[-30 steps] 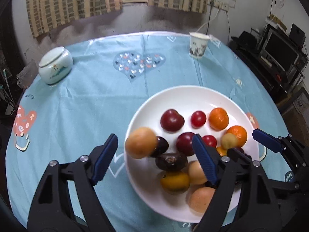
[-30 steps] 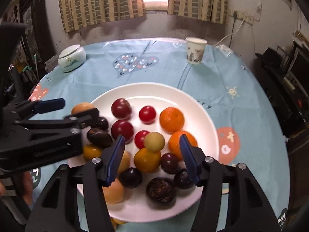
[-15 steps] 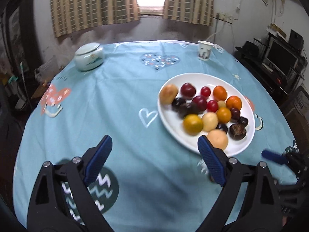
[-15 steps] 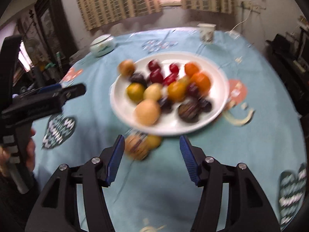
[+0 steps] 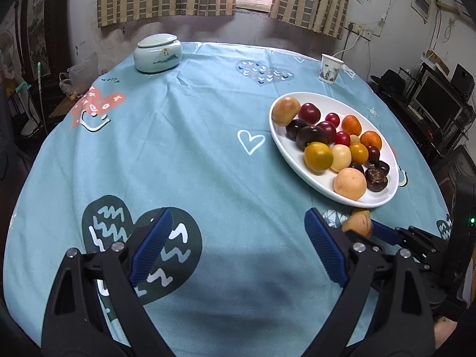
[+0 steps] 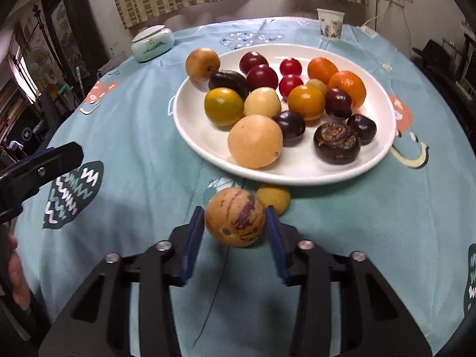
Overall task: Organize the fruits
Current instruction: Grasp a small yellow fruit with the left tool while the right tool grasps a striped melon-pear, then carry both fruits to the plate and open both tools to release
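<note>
On my left, the left hand-held gripper (image 5: pixel 235 245) hangs over bare blue cloth on the table (image 5: pixel 208 154), fingers spread wide with nothing between them. Right of it sits the white plate (image 6: pixel 196 136), loaded with plums, oranges, cherry tomatoes and pale round fruits. Just off the plate's near rim lie two loose fruits — a striped yellow fruit (image 6: pixel 235 220) and a small yellow one (image 6: pixel 275 197) behind it. My right hand-held gripper (image 6: pixel 235 233) brackets the striped fruit; its jaws are closing, pads at the fruit's sides — firm contact I cannot confirm.
</note>
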{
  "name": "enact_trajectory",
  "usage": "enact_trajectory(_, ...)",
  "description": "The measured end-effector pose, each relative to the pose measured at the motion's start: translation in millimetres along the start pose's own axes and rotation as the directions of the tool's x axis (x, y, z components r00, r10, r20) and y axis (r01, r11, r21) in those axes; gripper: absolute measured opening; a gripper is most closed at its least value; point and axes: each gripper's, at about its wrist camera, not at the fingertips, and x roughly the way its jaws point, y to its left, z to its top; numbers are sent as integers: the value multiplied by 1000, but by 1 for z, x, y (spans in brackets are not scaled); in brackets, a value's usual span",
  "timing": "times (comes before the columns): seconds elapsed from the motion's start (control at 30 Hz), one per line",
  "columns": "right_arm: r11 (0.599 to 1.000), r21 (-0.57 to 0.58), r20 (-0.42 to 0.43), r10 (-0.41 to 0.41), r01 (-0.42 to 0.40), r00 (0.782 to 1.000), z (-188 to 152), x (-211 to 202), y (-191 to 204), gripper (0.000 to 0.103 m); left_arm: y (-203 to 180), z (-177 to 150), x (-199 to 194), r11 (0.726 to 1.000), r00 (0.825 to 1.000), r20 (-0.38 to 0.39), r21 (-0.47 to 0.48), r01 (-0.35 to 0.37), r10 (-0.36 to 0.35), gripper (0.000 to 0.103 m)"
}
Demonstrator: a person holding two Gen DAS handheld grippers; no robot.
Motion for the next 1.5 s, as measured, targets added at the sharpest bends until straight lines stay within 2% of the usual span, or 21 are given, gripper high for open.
enact_trajectory(0.17,999,27,24,38,-39,999,-10,-22,-12,40,-22,-5,9,999,998,-49,35,29,-27,92)
enact_trajectory(0.3,996,74,79,-46,40,996,-25,-48,-43,40,-68,-12,23,990,995,-80,124,72,-62,92)
enact_trajectory(0.4,990,131,86,-70,58,994,-36,-58,-71,40,-106,-17,37,976,991,-113,195,93,-72,92)
enact_trajectory(0.53,983,184,100,-44,25,994,-46,-67,-96,40,-142,-22,58,957,993,-114,287,47,-14,92)
enact_trajectory(0.7,978,211,125,-24,-3,992,-50,-73,-108,40,-156,-21,77,961,993,-118,275,32,1,92)
enact_trajectory(0.77,976,215,128,-20,-8,992,-51,-74,-111,40,-158,-20,83,966,993,-118,255,33,-3,88)
enact_trajectory(0.83,976,219,127,-12,-16,992,-52,-74,-111,40,-159,-20,91,969,990,-142,241,58,-24,54)
enact_trajectory(0.87,975,221,126,-6,-22,992,-53,-75,-112,40,-160,-20,89,968,992,-122,243,55,-26,43)
enact_trajectory(0.9,974,223,125,-2,-26,992,-53,-75,-112,40,-161,-20,88,966,992,-121,252,59,-29,26)
enact_trajectory(1.0,975,223,127,-10,-19,992,-52,-79,-110,40,-157,-24,82,966,986,-146,231,112,-80,25)
enact_trajectory(1.17,978,208,138,-16,-13,990,-48,-86,-100,40,-141,-30,54,967,983,-125,198,160,-137,25)
enact_trajectory(1.5,990,140,111,14,-30,994,-35,-78,-67,40,-108,-29,11,971,983,-70,160,179,-170,25)
